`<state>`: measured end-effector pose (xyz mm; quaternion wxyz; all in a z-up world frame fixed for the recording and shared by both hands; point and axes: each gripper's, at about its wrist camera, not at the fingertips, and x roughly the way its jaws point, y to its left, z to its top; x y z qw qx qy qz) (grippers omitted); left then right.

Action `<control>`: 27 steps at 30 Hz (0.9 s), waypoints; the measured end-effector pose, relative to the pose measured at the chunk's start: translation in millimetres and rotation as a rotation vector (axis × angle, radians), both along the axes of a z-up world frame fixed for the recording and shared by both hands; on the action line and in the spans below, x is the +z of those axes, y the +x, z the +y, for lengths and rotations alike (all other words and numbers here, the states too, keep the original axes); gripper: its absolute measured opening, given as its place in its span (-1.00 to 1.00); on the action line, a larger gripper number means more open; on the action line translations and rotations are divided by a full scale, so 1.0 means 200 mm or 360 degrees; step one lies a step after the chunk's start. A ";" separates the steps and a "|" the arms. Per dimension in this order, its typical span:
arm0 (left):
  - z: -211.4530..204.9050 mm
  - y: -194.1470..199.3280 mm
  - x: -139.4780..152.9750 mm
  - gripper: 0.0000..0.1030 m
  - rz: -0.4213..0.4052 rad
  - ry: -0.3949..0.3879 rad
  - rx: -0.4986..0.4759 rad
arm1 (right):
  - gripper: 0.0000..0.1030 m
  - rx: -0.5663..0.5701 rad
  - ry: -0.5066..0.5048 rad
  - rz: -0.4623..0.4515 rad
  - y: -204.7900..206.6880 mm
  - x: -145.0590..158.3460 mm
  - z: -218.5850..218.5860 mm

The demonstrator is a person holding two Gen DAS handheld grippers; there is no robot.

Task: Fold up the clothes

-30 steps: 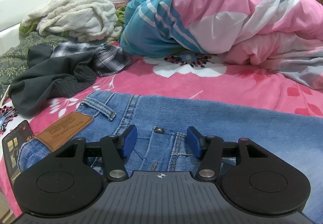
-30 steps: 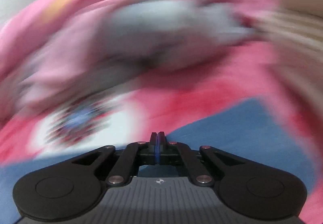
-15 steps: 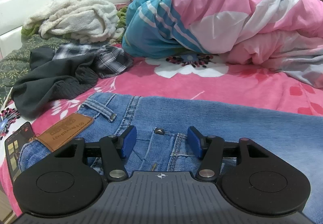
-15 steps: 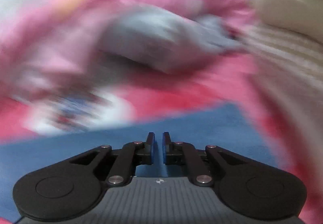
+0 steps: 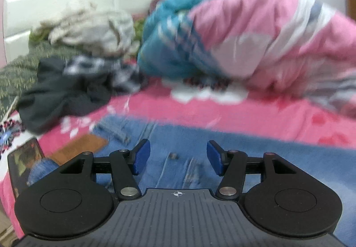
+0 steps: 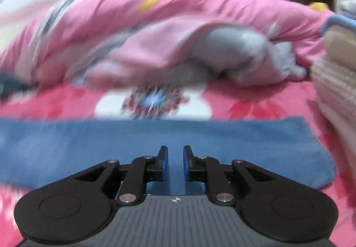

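Here the jeans (image 5: 222, 147) lie spread flat across the pink flowered bed (image 5: 244, 111), filling the lower middle of both views. In the left wrist view the waistband end shows at lower left, with a brown leather patch (image 5: 82, 147) and a belt loop; in the right wrist view the hem end (image 6: 311, 153) sits at lower right. The left gripper (image 5: 178, 158) hovers over the waistband with its fingers spread wide and nothing between them. The right gripper (image 6: 174, 160) is over the leg, its fingers parted by a narrow gap, likewise released.

As for progress, the legs appear to lie one on the other as a single long band, so a lengthwise fold may already be in; folding it shorter seems left. A dark garment (image 5: 57, 100) and a checked one (image 5: 100, 69) lie crumpled at middle left, unfolded, while a stack at the right edge (image 6: 333, 73) looks folded.

Both views are smeared by motion. Whether the fingers touch the denim cannot be told. The near edge of the jeans is hidden under the grippers, and a dark card (image 5: 22, 164) at lower left is cut off
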<state>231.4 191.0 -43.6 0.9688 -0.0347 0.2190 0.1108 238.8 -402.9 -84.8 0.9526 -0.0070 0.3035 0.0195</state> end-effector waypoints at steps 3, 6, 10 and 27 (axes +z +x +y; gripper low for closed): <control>-0.08 -0.07 0.05 0.10 -0.0086 -0.0069 -0.0158 | -0.63 -0.0183 -0.0118 0.0037 -0.08 -0.04 -0.11; -0.21 -0.10 0.07 0.10 -0.0086 -0.0058 -0.0346 | -0.61 -0.0576 -0.0221 0.0070 -0.13 0.01 -0.28; -0.42 -0.10 0.06 0.13 -0.0043 0.0010 -0.0560 | -0.61 -0.0511 -0.0096 -0.0046 -0.22 0.09 -0.21; -0.65 -0.04 -0.13 0.30 0.0251 0.0181 -0.0677 | -0.15 -0.0887 0.0942 -0.0048 -0.52 -0.03 -0.54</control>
